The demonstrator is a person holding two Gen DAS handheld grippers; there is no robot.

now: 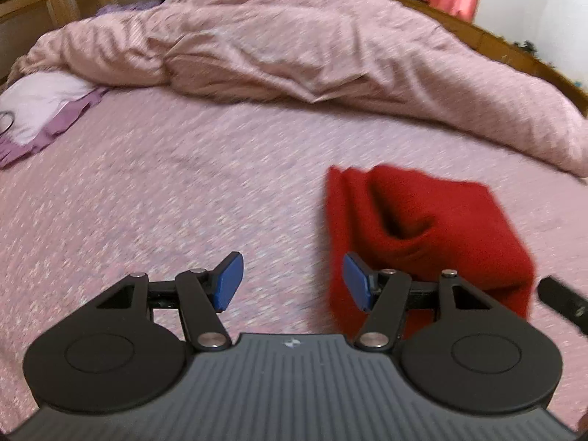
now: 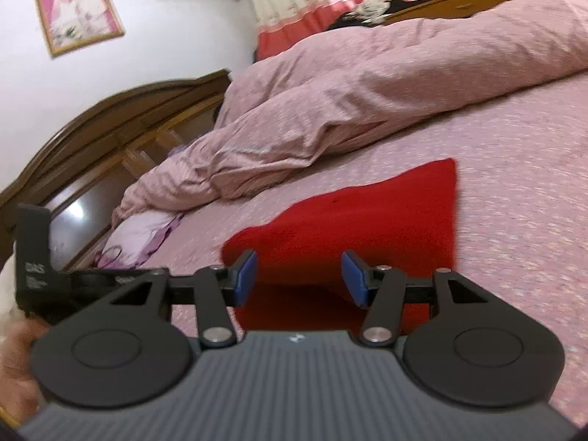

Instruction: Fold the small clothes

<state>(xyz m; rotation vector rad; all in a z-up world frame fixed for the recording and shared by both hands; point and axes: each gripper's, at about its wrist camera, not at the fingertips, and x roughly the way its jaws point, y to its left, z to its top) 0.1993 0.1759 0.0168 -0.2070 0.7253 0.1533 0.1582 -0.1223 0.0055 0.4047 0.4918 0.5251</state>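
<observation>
Left wrist view
Left gripper (image 1: 293,281): spread wide, holding nothing.
Red garment (image 1: 437,228): on the pink bedsheet (image 1: 154,191), ahead-right; long axis runs away from the camera.

Right wrist view
Right gripper (image 2: 298,279): wide apart, empty.
Red garment (image 2: 367,217): beneath the fingers, far corner pointing toward the rumpled duvet (image 2: 349,99).

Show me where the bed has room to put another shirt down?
Free: the pink bedsheet between the purple pillow and the red folded cloth. Crowded: the far side, under the rumpled pink duvet.
</observation>
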